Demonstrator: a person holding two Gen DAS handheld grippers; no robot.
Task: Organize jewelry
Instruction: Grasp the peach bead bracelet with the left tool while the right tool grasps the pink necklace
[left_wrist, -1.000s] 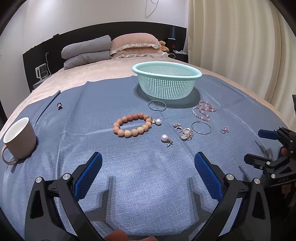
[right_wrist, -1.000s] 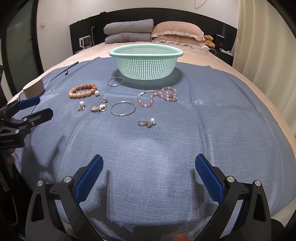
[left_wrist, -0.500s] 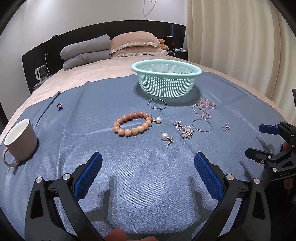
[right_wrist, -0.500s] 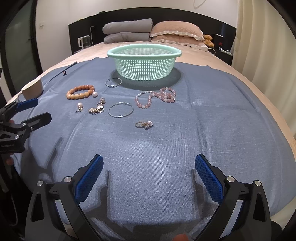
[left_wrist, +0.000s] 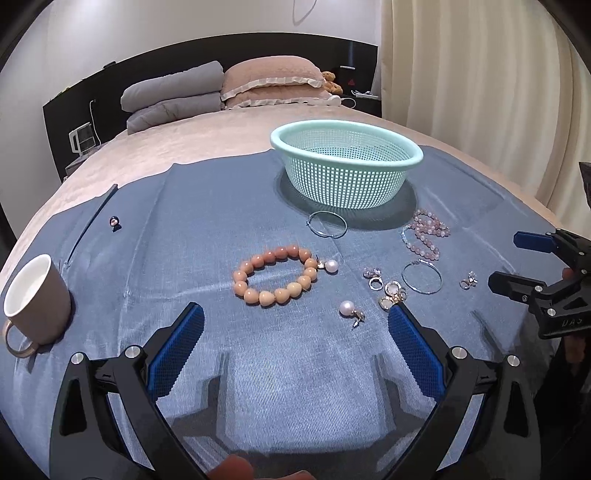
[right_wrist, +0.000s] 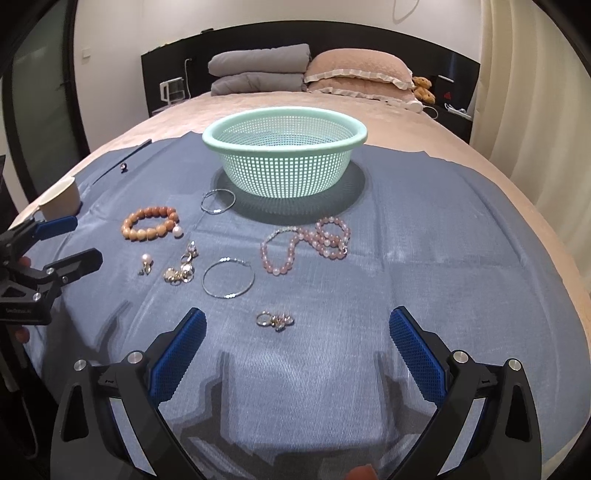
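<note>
Both wrist views face the headboard, low over the cloth (left_wrist: 295, 369), sharing the basket (right_wrist: 284, 166).

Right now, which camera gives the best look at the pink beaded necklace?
The right wrist view: the pink beaded necklace lies near the middle, its loops clearly spread below the mint-green plastic basket. The left wrist view shows it smaller, off toward the right edge.
</note>
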